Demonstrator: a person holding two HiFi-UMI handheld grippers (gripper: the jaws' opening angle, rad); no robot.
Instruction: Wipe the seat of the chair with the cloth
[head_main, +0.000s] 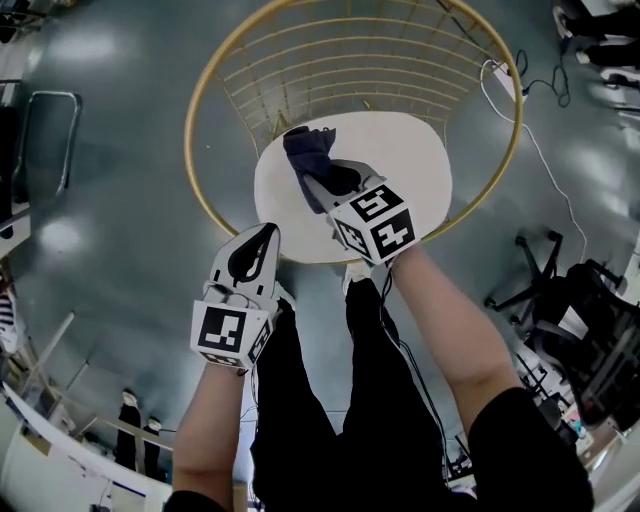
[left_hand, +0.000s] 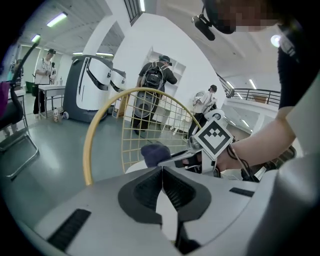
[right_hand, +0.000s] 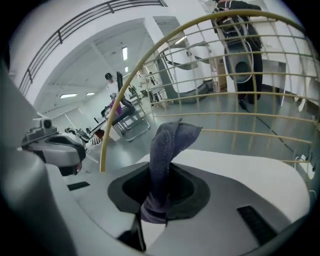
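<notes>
Person's legs (head_main: 320, 420), dark trousers, plus both bare forearms (head_main: 450, 330): nearest head cam, lower half of view.

Floor (head_main: 110, 160): grey, glossy, w/ glare spots.

Chair (left_hand: 88, 150): round gold hoop frame w/ wire-grid back, directly ahead of person.

Seat (head_main: 400, 170): white oval pad inside hoop, mostly bare.

Office chair (head_main: 545, 275): black, star base, off to R, well apart from gold chair.

R gripper (head_main: 312, 182): over seat's L-rear part, marker cube toward person. Jaws clamped on cloth.

L gripper (head_main: 266, 236): tip at seat's front-L edge, near R gripper but apart. Jaws pressed together, nothing between them.

Cloth (right_hand: 167, 145): dark blue, bunched. One end pinched down in R jaws; rest sticks out past tips as a folded wad, over seat near back wires. Contact w/ seat: can't tell.

Cable (head_main: 545, 160): thin, white, on floor R of hoop.
</notes>
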